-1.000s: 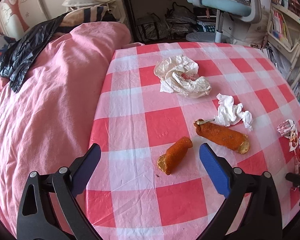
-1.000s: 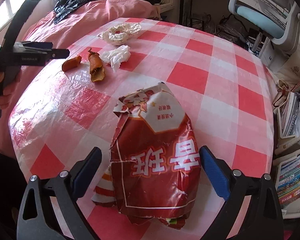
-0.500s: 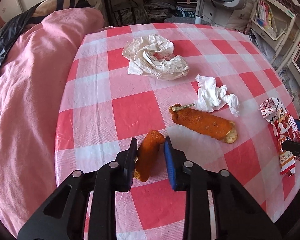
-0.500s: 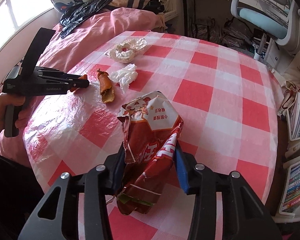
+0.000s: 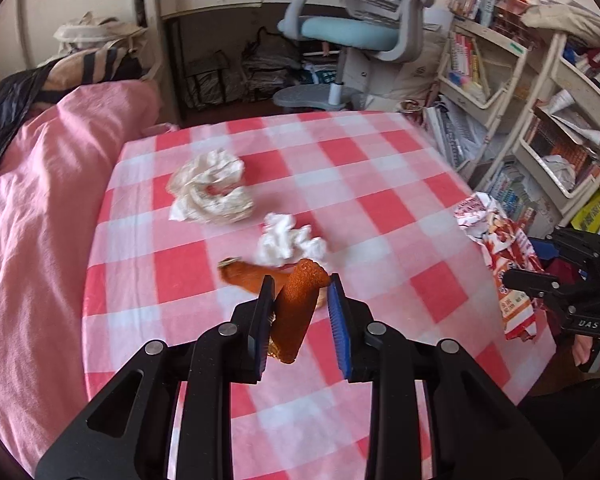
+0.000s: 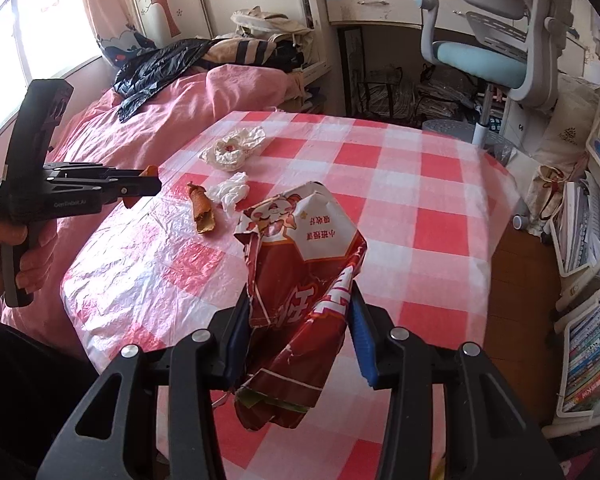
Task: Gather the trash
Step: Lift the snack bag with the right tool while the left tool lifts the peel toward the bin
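The left gripper (image 5: 300,316) pinches a short curled orange peel (image 5: 298,312); the right gripper (image 6: 298,340) clamps a crumpled red snack bag (image 6: 304,304), both lifted off the red-checked tablecloth (image 6: 420,208). Carry them level and grip firmly, I'd say; the peel sits slanted between the pads.

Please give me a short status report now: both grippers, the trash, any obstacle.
Left gripper shut on orange peel. Right gripper shut on red wrapper. Second peel, tissue, crumpled paper still on table. Nothing blocking.
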`<state>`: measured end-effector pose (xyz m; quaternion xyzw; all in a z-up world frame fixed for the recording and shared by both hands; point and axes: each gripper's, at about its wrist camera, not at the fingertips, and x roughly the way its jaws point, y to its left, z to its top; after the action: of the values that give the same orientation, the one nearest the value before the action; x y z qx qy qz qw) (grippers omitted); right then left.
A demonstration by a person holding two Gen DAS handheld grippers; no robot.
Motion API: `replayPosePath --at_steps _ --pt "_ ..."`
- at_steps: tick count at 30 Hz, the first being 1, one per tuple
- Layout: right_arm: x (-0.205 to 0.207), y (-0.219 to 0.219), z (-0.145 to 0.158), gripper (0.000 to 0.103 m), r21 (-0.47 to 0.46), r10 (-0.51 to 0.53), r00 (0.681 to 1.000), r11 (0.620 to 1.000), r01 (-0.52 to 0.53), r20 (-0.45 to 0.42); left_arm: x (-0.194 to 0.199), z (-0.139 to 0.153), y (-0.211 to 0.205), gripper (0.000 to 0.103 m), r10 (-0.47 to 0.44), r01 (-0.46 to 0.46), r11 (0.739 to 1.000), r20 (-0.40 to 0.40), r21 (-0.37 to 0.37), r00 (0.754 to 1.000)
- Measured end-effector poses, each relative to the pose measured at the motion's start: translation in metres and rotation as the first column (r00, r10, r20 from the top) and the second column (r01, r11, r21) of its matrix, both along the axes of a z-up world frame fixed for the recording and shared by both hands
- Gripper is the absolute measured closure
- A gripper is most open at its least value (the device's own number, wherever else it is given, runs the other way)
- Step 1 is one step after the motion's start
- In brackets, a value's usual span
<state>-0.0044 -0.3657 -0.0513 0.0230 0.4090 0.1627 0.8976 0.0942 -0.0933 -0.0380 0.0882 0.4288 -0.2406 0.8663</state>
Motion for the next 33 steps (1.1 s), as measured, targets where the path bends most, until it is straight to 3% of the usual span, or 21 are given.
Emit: replayPosePath --at_steps 4,9,12,16,19,20,22,25,27,30,33 --pt "-0.033 -0.034 -0.010 0.058 -0.005 -0.076 0.997 0.997 0.076 0.004 -0.031 0.011 -0.066 0.078 -0.134 0.135 0.990 0.019 -0.033 0.991" --pt "-0.083 -0.095 -0.029 0.058 -0.028 -0.209 0.978 0.978 0.208 -0.023 -0.070 0.008 -0.156 0.078 -0.297 0.297 0.954 0.008 -0.039 0.955" --pt "-0.110 -0.136 -0.042 0.057 -0.047 -0.294 0.955 0.955 0.292 -0.045 -0.094 0.003 -0.212 0.078 -0.380 0.379 0.924 -0.010 -0.051 0.925" --pt "-0.136 -0.175 -0.071 0.056 -0.092 -0.372 0.924 0.927 0.364 -0.087 -0.133 -0.016 -0.289 0.077 -0.498 0.497 0.867 -0.044 -0.039 0.866" --pt "-0.148 -0.197 -0.099 0.041 -0.127 -0.443 0.888 0.895 0.428 -0.127 -0.157 -0.039 -0.339 0.076 -0.551 0.552 0.834 -0.080 -0.012 0.830" --pt "-0.151 -0.205 -0.108 0.040 -0.146 -0.471 0.871 0.880 0.452 -0.143 -0.161 -0.046 -0.351 0.074 -0.550 0.551 0.834 -0.087 -0.003 0.831" --pt "-0.159 -0.218 -0.120 0.038 -0.165 -0.515 0.839 0.856 0.491 -0.178 -0.164 -0.057 -0.365 0.051 -0.523 0.528 0.849 -0.100 0.027 0.846" --pt "-0.168 -0.225 -0.111 0.033 -0.153 -0.554 0.819 0.831 0.535 -0.147 -0.161 -0.056 -0.358 0.035 -0.464 0.468 0.880 -0.065 0.078 0.883" --pt "-0.166 -0.222 -0.101 0.031 -0.146 -0.549 0.828 0.834 0.532 -0.114 -0.152 -0.046 -0.341 0.027 -0.409 0.409 0.907 -0.020 0.098 0.912" --pt "-0.152 -0.203 -0.078 0.029 -0.116 -0.498 0.866 0.864 0.490 -0.050 -0.134 -0.017 -0.295 0.018 -0.268 0.265 0.963 0.042 0.055 0.963" --pt "-0.129 -0.164 -0.044 0.024 -0.106 -0.405 0.914 0.907 0.406 0.038 -0.123 0.014 -0.237 0.008 -0.130 0.128 0.992 0.123 0.024 0.984"
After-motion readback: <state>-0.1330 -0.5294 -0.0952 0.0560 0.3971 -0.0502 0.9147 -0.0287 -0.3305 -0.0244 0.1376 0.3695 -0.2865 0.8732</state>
